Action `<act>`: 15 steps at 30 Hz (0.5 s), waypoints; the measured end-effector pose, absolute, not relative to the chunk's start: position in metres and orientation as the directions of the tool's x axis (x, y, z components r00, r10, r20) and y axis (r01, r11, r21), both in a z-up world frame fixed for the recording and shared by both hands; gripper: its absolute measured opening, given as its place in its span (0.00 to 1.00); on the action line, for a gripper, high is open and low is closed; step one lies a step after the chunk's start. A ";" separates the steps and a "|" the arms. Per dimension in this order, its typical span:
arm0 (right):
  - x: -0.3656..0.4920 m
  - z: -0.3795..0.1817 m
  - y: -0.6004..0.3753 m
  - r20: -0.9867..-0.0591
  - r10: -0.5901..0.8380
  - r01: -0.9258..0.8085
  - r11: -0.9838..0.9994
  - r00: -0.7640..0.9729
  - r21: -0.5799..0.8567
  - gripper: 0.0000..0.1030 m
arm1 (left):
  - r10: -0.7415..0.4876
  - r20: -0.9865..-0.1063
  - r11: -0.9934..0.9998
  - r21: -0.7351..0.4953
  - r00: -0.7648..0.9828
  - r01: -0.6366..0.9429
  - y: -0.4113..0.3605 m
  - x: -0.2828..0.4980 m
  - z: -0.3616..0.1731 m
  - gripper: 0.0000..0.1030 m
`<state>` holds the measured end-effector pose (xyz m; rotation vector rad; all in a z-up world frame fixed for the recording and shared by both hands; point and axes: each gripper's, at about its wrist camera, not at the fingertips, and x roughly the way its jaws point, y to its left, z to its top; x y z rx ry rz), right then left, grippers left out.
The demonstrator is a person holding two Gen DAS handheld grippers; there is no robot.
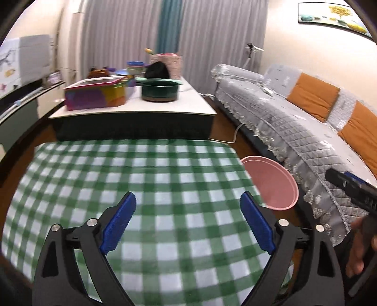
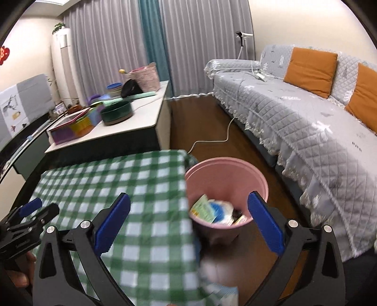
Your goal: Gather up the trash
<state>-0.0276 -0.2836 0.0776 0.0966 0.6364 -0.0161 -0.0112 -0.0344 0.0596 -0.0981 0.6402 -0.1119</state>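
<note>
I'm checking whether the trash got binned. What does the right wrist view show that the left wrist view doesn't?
Only the right wrist view looks into the pink bin: packets and wrappers lie at its bottom. Only the left wrist view shows the framed picture on the wall. Both share the green checked cloth, bare of trash where visible, the grey sofa, and empty, wide-open jaws on the left gripper and right gripper.

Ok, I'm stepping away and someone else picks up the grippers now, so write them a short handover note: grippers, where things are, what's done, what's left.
Left gripper: open, empty, above the green-and-white checked tablecloth.
Right gripper: open, empty, at the cloth's edge nearest the round pink plastic bin.
Bin: on the floor between the covered table and the grey quilted sofa, holding wrappers and crumpled paper.
Done: trash is in the bin; none shows on the cloth.
Left: check what the cameras miss.
</note>
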 end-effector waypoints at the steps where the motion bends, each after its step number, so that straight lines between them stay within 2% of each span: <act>1: -0.033 0.075 -0.278 -0.595 0.013 0.044 0.996 0.804 0.081 0.95 | -0.120 -0.589 0.991 -0.114 0.799 0.065 -0.031 -0.018 0.058 0.88; 6: -0.060 0.053 -0.250 -0.615 0.003 0.033 0.998 0.789 0.047 0.95 | -0.058 -0.611 0.996 -0.087 0.790 0.006 -0.020 -0.043 0.040 0.89; 15: -0.064 0.034 -0.235 -0.638 -0.016 0.029 1.000 0.770 0.010 0.95 | -0.055 -0.616 0.994 -0.107 0.786 -0.015 -0.008 -0.061 0.033 0.92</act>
